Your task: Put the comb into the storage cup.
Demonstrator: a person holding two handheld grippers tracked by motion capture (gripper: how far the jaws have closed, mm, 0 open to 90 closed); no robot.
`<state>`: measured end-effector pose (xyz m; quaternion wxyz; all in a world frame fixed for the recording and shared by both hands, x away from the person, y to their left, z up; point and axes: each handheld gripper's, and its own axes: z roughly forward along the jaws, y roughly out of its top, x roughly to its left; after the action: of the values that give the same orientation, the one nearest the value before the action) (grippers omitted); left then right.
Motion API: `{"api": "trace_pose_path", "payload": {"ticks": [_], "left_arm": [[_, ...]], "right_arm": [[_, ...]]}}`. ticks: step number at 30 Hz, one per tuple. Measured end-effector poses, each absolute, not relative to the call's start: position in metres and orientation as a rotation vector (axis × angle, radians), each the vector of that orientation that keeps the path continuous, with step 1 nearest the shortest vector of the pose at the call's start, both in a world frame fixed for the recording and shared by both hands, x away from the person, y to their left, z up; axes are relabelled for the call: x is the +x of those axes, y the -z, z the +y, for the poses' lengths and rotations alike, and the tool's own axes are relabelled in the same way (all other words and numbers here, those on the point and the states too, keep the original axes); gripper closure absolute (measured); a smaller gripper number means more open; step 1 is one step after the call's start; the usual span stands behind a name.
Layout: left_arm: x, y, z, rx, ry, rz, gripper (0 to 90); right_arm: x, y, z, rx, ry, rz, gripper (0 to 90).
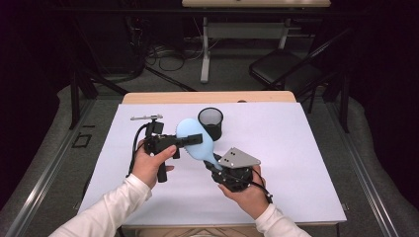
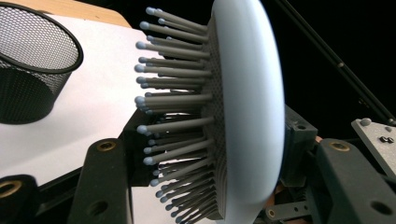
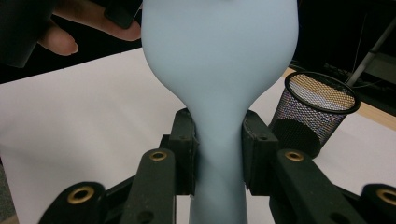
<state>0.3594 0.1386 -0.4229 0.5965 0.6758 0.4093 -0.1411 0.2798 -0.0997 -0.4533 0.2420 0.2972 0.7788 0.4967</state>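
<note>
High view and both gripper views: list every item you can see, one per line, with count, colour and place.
hairbrush: one, pale blue with grey bristles, held above the table between both tongs, handle toward the person's right
mesh cup: one, black, upright on the white sheet just behind the brush head
small metal tool: one, silver, lying on the sheet's far left part; its kind is too small to tell
white sheet: one, white, covering the table top
table: one, light wood, edge showing behind the sheet
folding chair: one, black, on the floor behind the table
left tongs: one, black, around the brush head
right tongs: one, black with grey plate, shut on the handle
</note>
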Motion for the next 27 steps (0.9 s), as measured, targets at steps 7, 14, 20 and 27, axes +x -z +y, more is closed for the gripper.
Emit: {"api": "trace_pose_path", "payload": {"ticks": [7, 14, 20, 27], "left_arm": [[0.3594, 0.4228, 0.1396, 1.564, 0.354, 0.953, 46.4], [0.3592, 0.4227, 0.1399, 1.558, 0.38, 0.967, 47.4], [0.3593, 0.4222, 0.1399, 1.556, 0.39, 0.974, 47.9], [0.3584, 0.4213, 0.1389, 1.555, 0.384, 0.978, 48.4]], "right_arm": [[0.2792, 0.4539, -0.0991, 0.806, -1.357, 2.131, 69.6], [0.2783, 0.4541, -0.0987, 0.803, -1.355, 2.129, 69.5], [0.2781, 0.4543, -0.0987, 0.804, -1.358, 2.128, 69.5], [0.2783, 0.4539, -0.0995, 0.804, -1.359, 2.129, 69.6]]}}
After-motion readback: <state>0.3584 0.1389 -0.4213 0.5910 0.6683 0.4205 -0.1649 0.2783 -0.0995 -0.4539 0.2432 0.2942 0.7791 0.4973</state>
